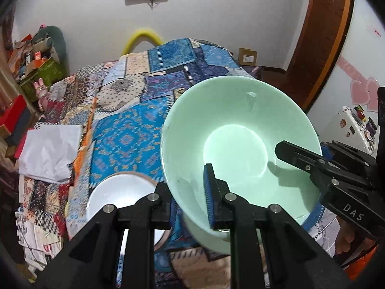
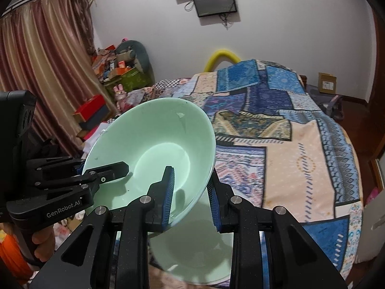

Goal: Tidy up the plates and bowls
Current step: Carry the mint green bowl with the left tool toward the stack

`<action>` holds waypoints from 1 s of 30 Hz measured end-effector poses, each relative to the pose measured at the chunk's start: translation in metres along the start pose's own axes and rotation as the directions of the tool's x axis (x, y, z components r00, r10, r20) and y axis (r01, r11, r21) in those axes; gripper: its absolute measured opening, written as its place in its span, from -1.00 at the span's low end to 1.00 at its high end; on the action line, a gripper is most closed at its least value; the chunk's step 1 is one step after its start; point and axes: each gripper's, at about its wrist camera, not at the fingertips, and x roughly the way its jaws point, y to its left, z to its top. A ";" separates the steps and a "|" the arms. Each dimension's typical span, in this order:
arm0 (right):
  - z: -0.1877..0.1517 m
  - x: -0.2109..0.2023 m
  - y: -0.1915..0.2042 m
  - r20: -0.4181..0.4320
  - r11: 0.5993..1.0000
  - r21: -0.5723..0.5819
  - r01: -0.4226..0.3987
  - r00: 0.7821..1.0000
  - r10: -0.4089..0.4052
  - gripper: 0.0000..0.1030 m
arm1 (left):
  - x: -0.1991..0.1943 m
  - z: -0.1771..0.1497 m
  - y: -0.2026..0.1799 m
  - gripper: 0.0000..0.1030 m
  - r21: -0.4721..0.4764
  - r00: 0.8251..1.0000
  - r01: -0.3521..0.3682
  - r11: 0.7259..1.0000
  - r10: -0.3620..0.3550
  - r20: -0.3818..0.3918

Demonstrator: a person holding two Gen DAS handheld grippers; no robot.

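A pale green bowl (image 1: 238, 132) is held tilted in the air above the bed, gripped on its rim from two sides. My left gripper (image 1: 187, 197) is shut on its near-left rim, one finger inside and one outside. My right gripper (image 2: 192, 192) is shut on its right rim; it also shows in the left wrist view (image 1: 298, 156). The bowl fills the middle of the right wrist view (image 2: 154, 144). A white bowl (image 1: 120, 192) lies on the bedspread below left. A pale green plate or bowl (image 2: 190, 252) lies under the held bowl.
The bed has a patchwork blue and peach bedspread (image 2: 288, 144). White paper (image 1: 50, 151) lies at its left edge. Boxes and clutter (image 2: 115, 72) stand by the curtain. A brown door (image 1: 320, 43) and a white fridge (image 1: 353, 125) are on the right.
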 end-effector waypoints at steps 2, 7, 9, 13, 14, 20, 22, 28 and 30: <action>-0.001 0.003 0.009 -0.006 1.000 -0.008 -0.014 1.000 0.014 -0.51 | -0.005 -0.007 0.011 -0.63 -0.014 1.000 -0.008 1.000 0.008 0.000; -0.004 0.014 0.031 -0.025 0.998 -0.035 -0.054 0.998 0.053 -0.51 | -0.013 -0.022 0.037 -0.63 -0.055 1.000 -0.027 0.998 0.027 0.002; -0.005 0.018 0.039 -0.033 0.997 -0.044 -0.067 0.997 0.065 -0.51 | -0.015 -0.027 0.046 -0.63 -0.072 0.999 -0.033 0.997 0.033 0.001; -0.007 0.027 0.052 -0.053 0.994 -0.058 -0.094 0.994 0.091 -0.51 | -0.018 -0.038 0.064 -0.63 -0.100 0.999 -0.049 0.994 0.049 -0.007; -0.008 0.029 0.055 -0.057 0.993 -0.060 -0.099 0.994 0.096 -0.51 | -0.018 -0.040 0.068 -0.63 -0.106 0.999 -0.052 0.993 0.052 -0.009; -0.013 0.048 0.071 -0.095 0.989 -0.065 -0.136 0.987 0.130 -0.51 | -0.013 -0.054 0.091 -0.63 -0.144 0.997 -0.078 0.987 0.073 -0.034; -0.016 0.057 0.075 -0.112 0.987 -0.064 -0.147 0.984 0.139 -0.51 | -0.010 -0.059 0.099 -0.63 -0.154 0.996 -0.083 0.985 0.077 -0.045; -0.023 0.075 0.083 -0.154 0.985 -0.060 -0.163 0.976 0.152 -0.51 | 0.005 -0.072 0.119 -0.63 -0.185 0.993 -0.093 0.978 0.079 -0.083; -0.025 0.081 0.083 -0.169 0.984 -0.053 -0.167 0.973 0.156 -0.51 | 0.011 -0.075 0.124 -0.63 -0.194 0.993 -0.092 0.977 0.074 -0.097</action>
